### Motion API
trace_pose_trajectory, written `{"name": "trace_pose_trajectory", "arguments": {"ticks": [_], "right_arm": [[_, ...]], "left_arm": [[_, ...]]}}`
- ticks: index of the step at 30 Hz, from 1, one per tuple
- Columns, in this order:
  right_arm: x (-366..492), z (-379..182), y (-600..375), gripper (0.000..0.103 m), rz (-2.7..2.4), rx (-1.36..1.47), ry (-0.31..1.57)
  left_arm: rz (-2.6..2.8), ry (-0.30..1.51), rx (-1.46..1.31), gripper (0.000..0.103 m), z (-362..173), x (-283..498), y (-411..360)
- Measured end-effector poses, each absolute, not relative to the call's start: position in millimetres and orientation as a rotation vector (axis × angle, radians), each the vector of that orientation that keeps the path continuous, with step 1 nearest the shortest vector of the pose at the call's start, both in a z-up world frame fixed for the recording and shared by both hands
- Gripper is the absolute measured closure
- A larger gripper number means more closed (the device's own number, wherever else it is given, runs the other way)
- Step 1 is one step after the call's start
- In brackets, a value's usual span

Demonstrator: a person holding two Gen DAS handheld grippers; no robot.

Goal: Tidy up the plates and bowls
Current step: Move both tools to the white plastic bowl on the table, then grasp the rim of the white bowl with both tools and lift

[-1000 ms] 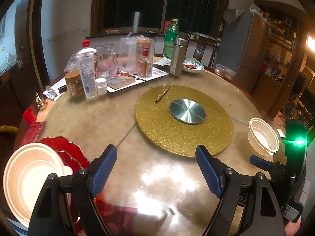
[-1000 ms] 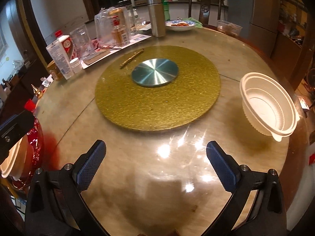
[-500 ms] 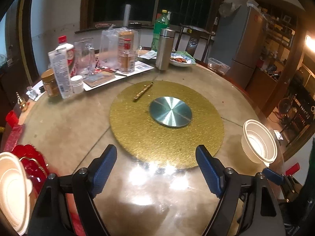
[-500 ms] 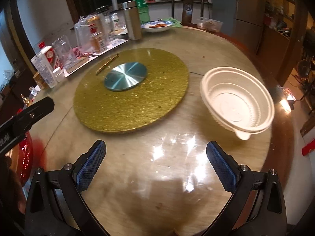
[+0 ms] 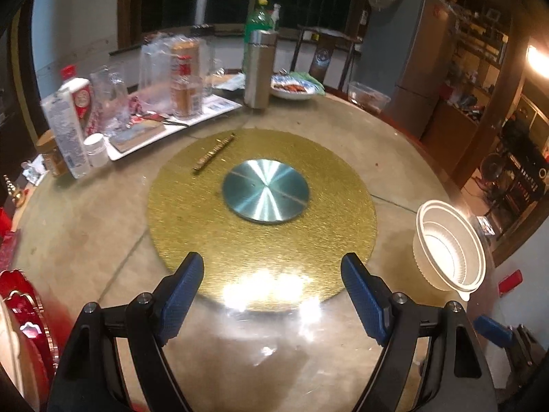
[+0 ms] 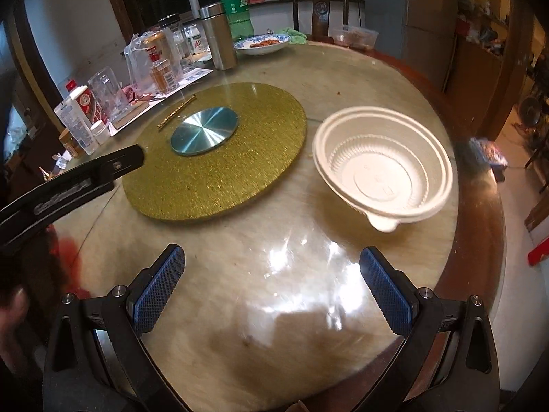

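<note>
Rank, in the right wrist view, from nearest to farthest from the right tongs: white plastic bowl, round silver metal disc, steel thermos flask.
1. White plastic bowl, ahead on the right.
2. Round silver metal disc, centre of the gold mat, left.
3. Steel thermos flask, far edge among the bottles.

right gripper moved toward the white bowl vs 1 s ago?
Yes. In the right wrist view the white bowl now sits larger and closer to the open right gripper, while the gold turntable has slid left.

The red plate (image 5: 24,312) is cut off by the left wrist view's left edge.
</note>
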State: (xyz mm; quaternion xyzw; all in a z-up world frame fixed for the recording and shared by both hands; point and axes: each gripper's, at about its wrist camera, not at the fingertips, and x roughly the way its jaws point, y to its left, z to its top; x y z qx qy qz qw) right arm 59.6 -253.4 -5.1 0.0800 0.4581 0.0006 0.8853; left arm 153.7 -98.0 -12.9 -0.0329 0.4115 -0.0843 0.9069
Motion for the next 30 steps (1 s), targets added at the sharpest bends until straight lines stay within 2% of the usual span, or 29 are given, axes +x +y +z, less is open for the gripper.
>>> {"name": "trace_pose_trajectory", "arguments": {"ticks": [4,9,18,20,22,29,30], "right_arm": [[46,-2,-284,0.000,0.012,0.259,0.971],[31,-1,-344,0.000,-0.002,0.526,0.952],[50,-34,-418,0.004,-0.034,0.900,0.945],[58,-41,-424,0.011,-0.041,0.939,0.949],[63,-47,-428,0.026,-0.040,0.977,0.943],[75,-60,-439,0.037,-0.117,1.018,0.924],[77,-58,-439,0.042,-0.131,1.002,0.917]], "left_arm": [[-0.232,0.903,-0.054,0.021,-20,164,-122],[-0.314,0.970,-0.055,0.021,-28,176,-161],[-0.392,1.039,-0.042,0.021,-40,187,-220],[-0.395,1.045,-0.037,0.021,-42,191,-228],[-0.401,1.050,-0.029,0.021,-44,194,-236],[-0.368,1.066,-0.011,0.023,-58,201,-245],[-0.364,1.062,-0.010,0.024,-59,201,-245]]}}
